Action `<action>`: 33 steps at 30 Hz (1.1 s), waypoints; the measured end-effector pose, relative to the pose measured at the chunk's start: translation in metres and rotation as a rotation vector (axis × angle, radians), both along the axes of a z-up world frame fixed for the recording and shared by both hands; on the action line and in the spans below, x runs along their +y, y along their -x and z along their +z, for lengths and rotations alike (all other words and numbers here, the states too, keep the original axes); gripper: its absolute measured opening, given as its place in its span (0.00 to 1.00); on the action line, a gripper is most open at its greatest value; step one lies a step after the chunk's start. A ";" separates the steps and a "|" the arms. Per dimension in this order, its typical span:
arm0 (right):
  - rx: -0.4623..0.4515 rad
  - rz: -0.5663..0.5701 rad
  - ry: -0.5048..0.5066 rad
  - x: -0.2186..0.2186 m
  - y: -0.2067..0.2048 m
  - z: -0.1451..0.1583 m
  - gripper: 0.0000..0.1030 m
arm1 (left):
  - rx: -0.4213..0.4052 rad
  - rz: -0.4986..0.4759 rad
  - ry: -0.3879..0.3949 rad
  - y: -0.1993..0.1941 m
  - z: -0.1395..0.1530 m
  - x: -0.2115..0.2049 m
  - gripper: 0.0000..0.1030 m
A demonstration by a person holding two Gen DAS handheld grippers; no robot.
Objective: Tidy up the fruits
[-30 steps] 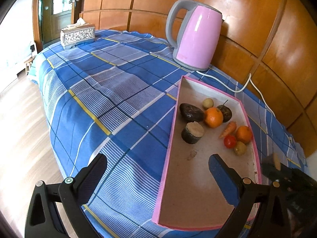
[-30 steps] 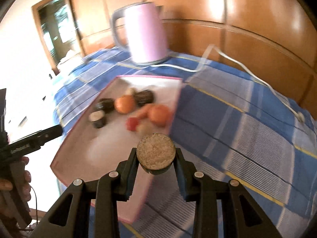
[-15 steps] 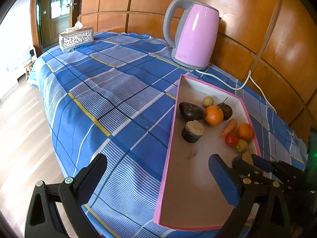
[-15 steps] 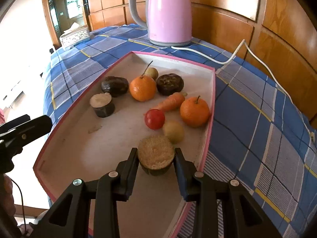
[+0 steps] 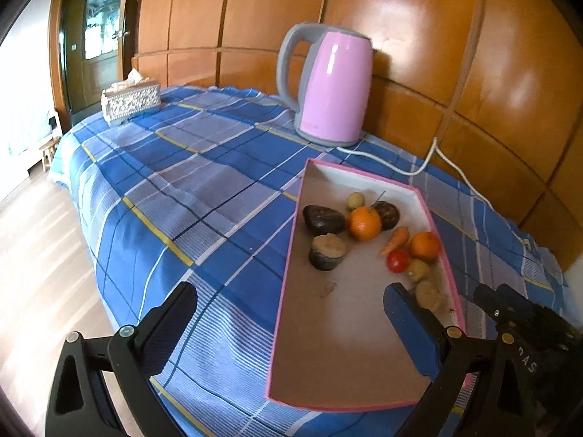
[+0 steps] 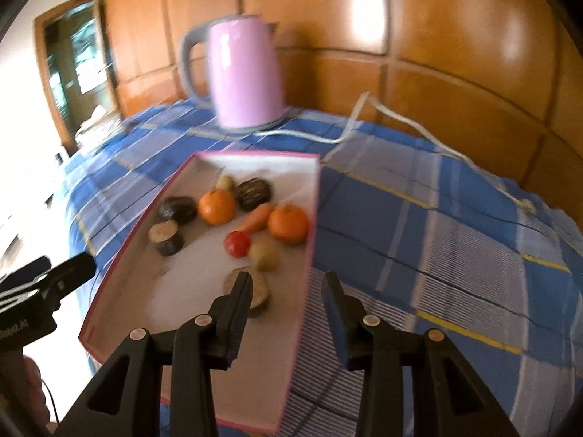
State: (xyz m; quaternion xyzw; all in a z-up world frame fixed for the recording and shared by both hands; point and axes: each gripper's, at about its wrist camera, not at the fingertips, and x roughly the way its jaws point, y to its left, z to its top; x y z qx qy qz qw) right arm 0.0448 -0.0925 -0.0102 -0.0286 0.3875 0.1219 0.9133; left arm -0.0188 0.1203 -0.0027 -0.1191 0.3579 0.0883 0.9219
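Right gripper (image 6: 288, 287) hangs over the near right corner of the tray (image 6: 124, 251), jaws opening, nothing between the pads. The cut piece (image 6: 260, 287), dark skin and pale top, sits on the tray floor just past the left finger and partly behind it, so it looks released, not held. It lies beside the tray's right wall, next to the small yellow fruit (image 6: 265, 255), probably dropped there to join the pile.

Left gripper (image 5: 291, 324) is wide open and empty, one finger over the cloth (image 5: 164, 182), the other over the tray's near end. It seems parked, waiting its turn.

The produce is all in the tray's far half: two oranges (image 5: 363, 223) (image 5: 424, 244), a carrot (image 5: 395, 240) between them, a tomato (image 5: 397, 260), two dark round fruits (image 5: 323, 219) (image 5: 387, 214), a second cut piece (image 5: 327, 251), a small pale fruit (image 5: 355, 200) at the back. They are bunched loosely, several touching; the near half of the tray is bare apart from a small scrap.

In both views I see no loose fruit on the cloth, so the sorting looks close to finished or done. The right view is motion-blurred, so contact detail is weak.

A pink kettle (image 5: 331, 83) and its white cord (image 5: 430, 160) stand behind the tray, a tissue box (image 5: 131, 102) at the far left corner; none of it is in the way. Next I'd expect the right gripper to back off clear of the tray wall.
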 end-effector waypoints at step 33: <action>-0.092 -0.113 0.048 -0.012 0.037 0.009 0.39 | -0.106 0.041 -0.148 0.019 0.023 -0.020 1.00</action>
